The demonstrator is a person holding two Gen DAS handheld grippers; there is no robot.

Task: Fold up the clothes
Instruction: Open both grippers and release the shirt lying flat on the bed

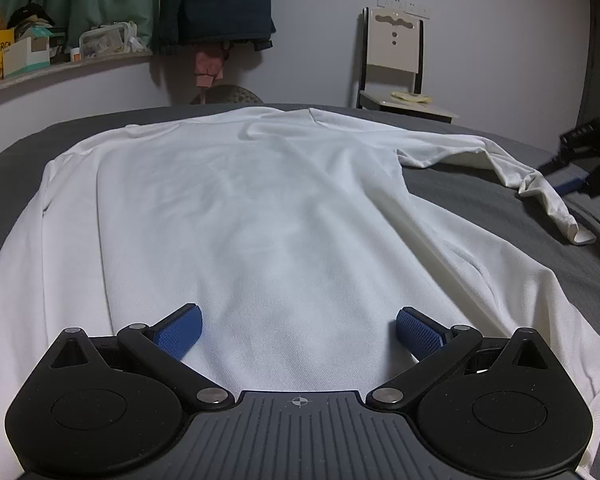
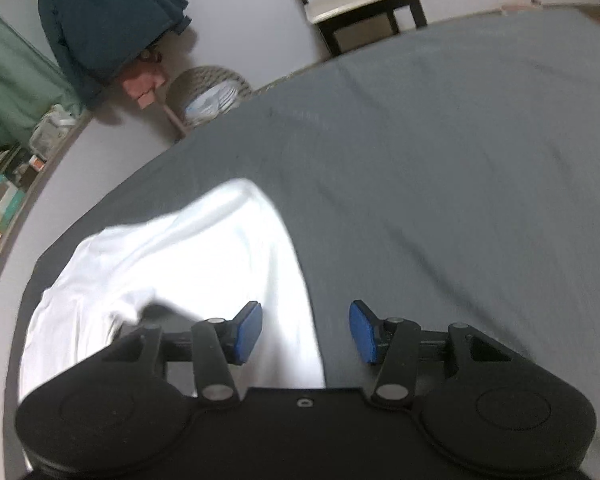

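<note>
- A grey bed sheet (image 1: 480, 216) is filling the foreground of a bedroom, with a chair (image 1: 396, 64) and a dark jacket (image 1: 216, 0) hanging against the far wall.
- A white long-sleeved shirt (image 1: 240, 208) is lying spread flat on the sheet, its hem nearest the left wrist camera and one sleeve (image 1: 512, 160) trailing off to the side.
- The left gripper (image 1: 299, 330) is hovering over the hem with its jaws standing wide and nothing between them.
- The right gripper (image 2: 306, 330) is standing partly open and empty, over the sleeve's edge and bare sheet.
- The shirt is looking light, limp and wrinkle-prone; pinching the cuff or a hem corner should be giving the cleanest fold.
</note>
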